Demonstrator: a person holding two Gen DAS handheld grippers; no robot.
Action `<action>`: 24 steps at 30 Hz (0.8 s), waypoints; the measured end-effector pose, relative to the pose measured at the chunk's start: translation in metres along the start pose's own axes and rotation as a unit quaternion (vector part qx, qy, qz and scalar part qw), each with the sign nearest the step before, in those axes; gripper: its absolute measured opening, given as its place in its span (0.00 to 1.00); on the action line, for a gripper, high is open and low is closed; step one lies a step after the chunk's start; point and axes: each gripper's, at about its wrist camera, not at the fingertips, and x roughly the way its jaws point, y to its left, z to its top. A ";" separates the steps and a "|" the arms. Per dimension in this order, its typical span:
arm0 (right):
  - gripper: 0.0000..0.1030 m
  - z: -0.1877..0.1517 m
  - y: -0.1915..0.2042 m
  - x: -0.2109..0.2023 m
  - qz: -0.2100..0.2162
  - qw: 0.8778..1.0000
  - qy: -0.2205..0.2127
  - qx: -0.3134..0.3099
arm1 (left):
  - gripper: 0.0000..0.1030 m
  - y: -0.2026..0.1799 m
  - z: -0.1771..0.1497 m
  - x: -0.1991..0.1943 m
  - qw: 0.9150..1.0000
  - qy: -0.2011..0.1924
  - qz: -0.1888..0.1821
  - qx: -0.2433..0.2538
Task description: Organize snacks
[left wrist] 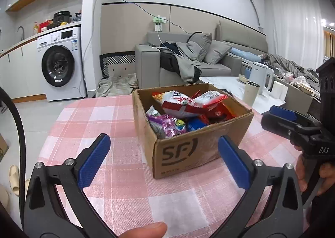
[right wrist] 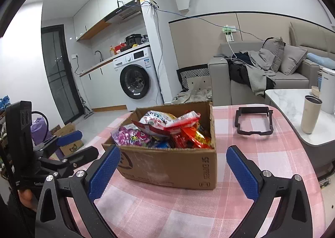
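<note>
We are holding the left gripper (left wrist: 164, 160) with its jaws standing wide and nothing between them, hovering over the pink checked table (left wrist: 88, 120) just in front of the cardboard box (left wrist: 201, 146). The right gripper (right wrist: 172, 172) is likewise gaping wide and empty, facing the same box from its other side. The box is sitting open on the table and is holding the snacks (left wrist: 178, 108): a white and red bag on top, a purple packet (right wrist: 132, 135) beside it, and red and blue wrappers underneath. A black frame (right wrist: 253, 122) is lying flat on the table beyond the box, apart from it. A beige tumbler (right wrist: 311, 114) is standing on the marble side table nearby
</note>
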 end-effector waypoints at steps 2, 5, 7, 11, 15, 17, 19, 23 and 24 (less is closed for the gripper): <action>1.00 -0.009 -0.001 -0.002 -0.002 1.000 -0.002 -0.004 | 1.00 0.002 -0.007 -0.004 1.000 -0.009 0.009 0.003; 1.00 -0.018 0.000 -0.002 -0.004 1.000 -0.007 -0.010 | 1.00 0.002 -0.013 -0.003 1.000 -0.019 0.016 -0.002; 1.00 -0.023 0.002 -0.003 -0.010 1.000 -0.016 -0.017 | 1.00 0.003 -0.017 -0.002 1.000 -0.021 0.016 -0.006; 1.00 -0.030 0.008 -0.005 -0.019 0.999 -0.031 -0.040 | 1.00 0.005 -0.024 0.002 0.999 -0.024 0.024 -0.011; 1.00 -0.034 0.008 -0.005 -0.021 0.998 -0.041 -0.042 | 1.00 0.007 -0.027 0.010 0.999 -0.020 0.027 -0.013; 1.00 -0.034 0.006 -0.005 -0.022 0.998 -0.041 -0.038 | 1.00 0.007 -0.026 0.012 0.999 -0.021 0.026 -0.013; 1.00 -0.036 0.004 -0.003 -0.023 0.998 -0.038 -0.035 | 1.00 0.008 -0.027 0.013 0.999 -0.022 0.023 -0.015; 1.00 -0.037 0.003 -0.003 -0.022 0.998 -0.039 -0.034 | 1.00 0.009 -0.027 0.013 0.999 -0.024 0.020 -0.018; 1.00 -0.037 0.003 -0.003 -0.023 0.998 -0.039 -0.034 | 1.00 0.010 -0.027 0.013 0.999 -0.024 0.021 -0.017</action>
